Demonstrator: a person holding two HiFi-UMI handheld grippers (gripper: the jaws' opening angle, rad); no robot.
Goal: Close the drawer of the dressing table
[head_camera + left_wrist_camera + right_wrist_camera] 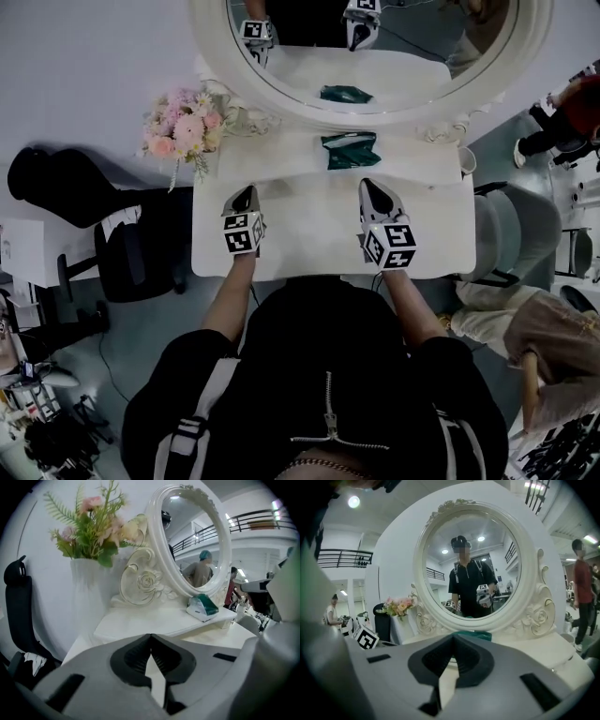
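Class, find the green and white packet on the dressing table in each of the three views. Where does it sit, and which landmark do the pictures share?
Head view: packet upper centre, on the raised shelf just below the mirror.
Left gripper view: packet right of centre, at the mirror's foot.
Right gripper view: only a green strip of the packet shows, at centre, under the mirror.
Shared landmark: the oval white-framed mirror.
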